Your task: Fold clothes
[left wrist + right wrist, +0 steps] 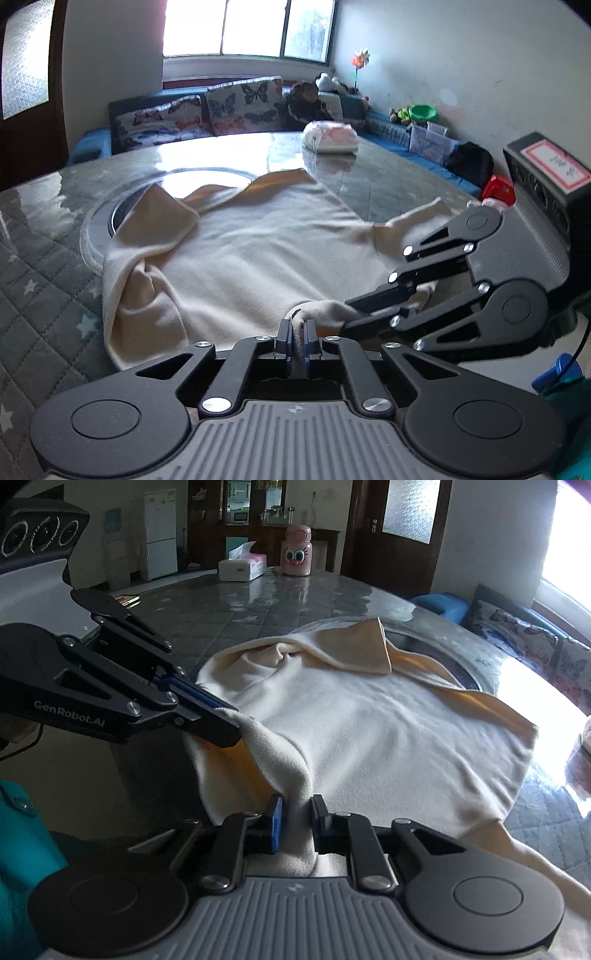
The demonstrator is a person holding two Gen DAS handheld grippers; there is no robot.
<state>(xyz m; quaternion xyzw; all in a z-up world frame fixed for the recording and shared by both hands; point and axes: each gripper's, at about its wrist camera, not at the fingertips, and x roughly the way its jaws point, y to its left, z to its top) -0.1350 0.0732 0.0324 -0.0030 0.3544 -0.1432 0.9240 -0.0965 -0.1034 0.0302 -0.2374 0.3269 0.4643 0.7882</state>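
Your left gripper (297, 334) sits at the bottom centre of the left wrist view, tongs pressed together on a pinch of the cream garment (251, 251). A thin ridge of fabric rises between the two pads right at the near hem.

Look to the lower right of that same view and you see your right gripper (352, 314) reaching in from the side, its tips buried in a bunched fold of the same hem, just beside your left.

Switch to the right wrist view: your right gripper (297, 810) is at the bottom centre, tongs drawn in on a vertical pleat of the cream garment (388, 738), with the cloth filling the narrow gap between them. Your left gripper (225, 725) comes in from the left of the frame, clamped on the hem's edge.

The garment lies spread across the grey quilted table (48, 266), hem nearest you, one sleeve folded back at the far side over a round glass turntable (207, 177). A tissue box (242, 566) and a pink bottle (296, 552) stand at the top of the frame, well apart from the cloth.
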